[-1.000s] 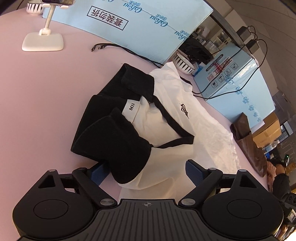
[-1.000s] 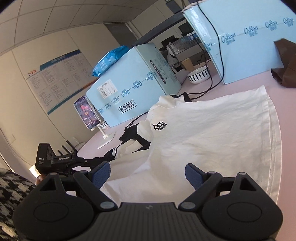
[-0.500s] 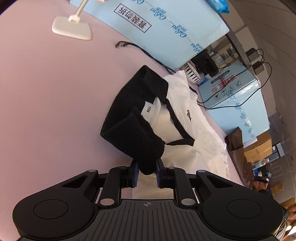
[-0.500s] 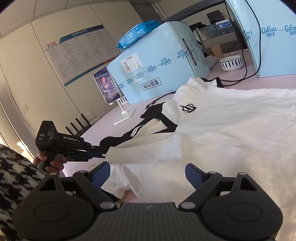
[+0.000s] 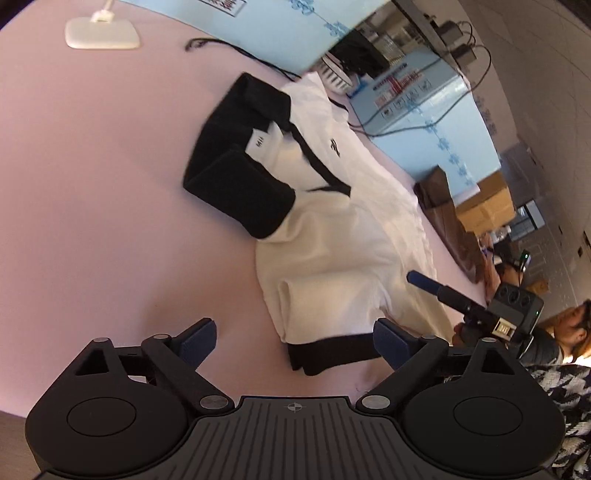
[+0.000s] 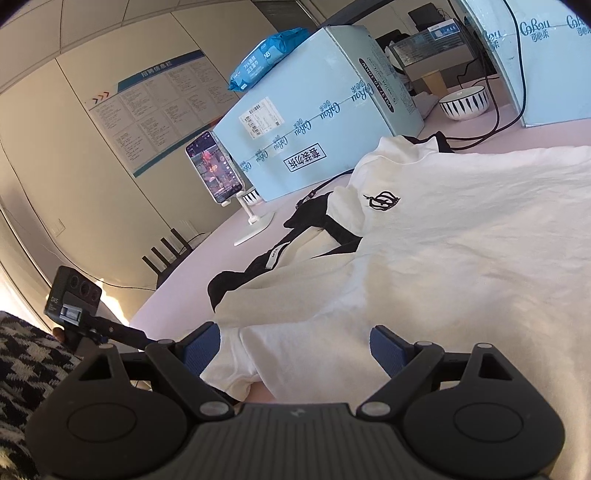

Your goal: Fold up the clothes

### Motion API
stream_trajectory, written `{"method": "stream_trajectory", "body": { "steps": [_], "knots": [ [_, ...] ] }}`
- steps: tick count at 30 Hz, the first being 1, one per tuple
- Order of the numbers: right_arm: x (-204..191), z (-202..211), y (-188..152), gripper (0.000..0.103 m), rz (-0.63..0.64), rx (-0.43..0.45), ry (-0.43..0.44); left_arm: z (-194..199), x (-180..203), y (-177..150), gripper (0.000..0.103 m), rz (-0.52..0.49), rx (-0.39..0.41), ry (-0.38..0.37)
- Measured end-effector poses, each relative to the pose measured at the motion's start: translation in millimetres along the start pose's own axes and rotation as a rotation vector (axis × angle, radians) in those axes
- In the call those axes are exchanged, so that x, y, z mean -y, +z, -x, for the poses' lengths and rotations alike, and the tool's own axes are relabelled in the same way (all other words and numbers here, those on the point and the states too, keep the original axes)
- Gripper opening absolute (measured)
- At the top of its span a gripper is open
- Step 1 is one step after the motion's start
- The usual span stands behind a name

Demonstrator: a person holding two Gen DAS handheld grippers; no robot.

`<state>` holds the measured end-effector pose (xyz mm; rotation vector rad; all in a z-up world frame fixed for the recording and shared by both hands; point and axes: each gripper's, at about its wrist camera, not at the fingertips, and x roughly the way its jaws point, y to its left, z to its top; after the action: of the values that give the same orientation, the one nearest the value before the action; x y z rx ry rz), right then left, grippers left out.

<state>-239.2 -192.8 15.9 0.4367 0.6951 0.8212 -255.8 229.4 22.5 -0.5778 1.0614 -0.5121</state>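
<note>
the white t-shirt (image 5: 343, 236) with black sleeves and a black neck trim lies spread on the pink table (image 5: 92, 177), and every place here is told from it. in the left wrist view its black sleeve (image 5: 240, 192) is folded over onto the chest, on the side toward the white phone stand base (image 5: 102, 32), with a small white label showing beside the fold; the letters on the label are too blurred to read. a black edge of the shirt (image 5: 328, 356) sticks out under the white cloth at the near end, part of it hidden behind the right-hand blue pad.

the left gripper (image 5: 293, 341) hovers over the table at the near end of the shirt, its jaws spread wide with nothing between them but table and the shirt's near edge. the right gripper (image 6: 295, 349) hangs low over the near white part of the shirt, jaws also spread wide; whether the pads touch the cloth cannot be told. in the left wrist view only one blue fingertip (image 5: 421, 279) of the right gripper shows over the shirt's far edge.

beyond the shirt's collar stand light blue boxes (image 6: 317, 122), a striped bowl (image 6: 466, 102) between them, and a phone (image 6: 215, 167) on its stand. a black cable (image 5: 236, 48) runs past the collar, its far end hidden behind the box. a brown cloth (image 5: 443, 210) lies at the table edge past the shirt, cut off by the frame's curve.
</note>
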Motion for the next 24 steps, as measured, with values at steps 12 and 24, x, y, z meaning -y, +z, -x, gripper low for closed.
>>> {"method": "stream_trajectory", "body": {
  "steps": [12,24],
  "knots": [
    [21,4,-8,0.090,-0.095,0.014,-0.004,-13,39,-19,0.011,-0.170,-0.028,0.017],
    [25,1,-9,0.090,-0.099,0.052,0.004,16,72,-5,0.009,-0.137,0.210,-0.370]
  ]
}}
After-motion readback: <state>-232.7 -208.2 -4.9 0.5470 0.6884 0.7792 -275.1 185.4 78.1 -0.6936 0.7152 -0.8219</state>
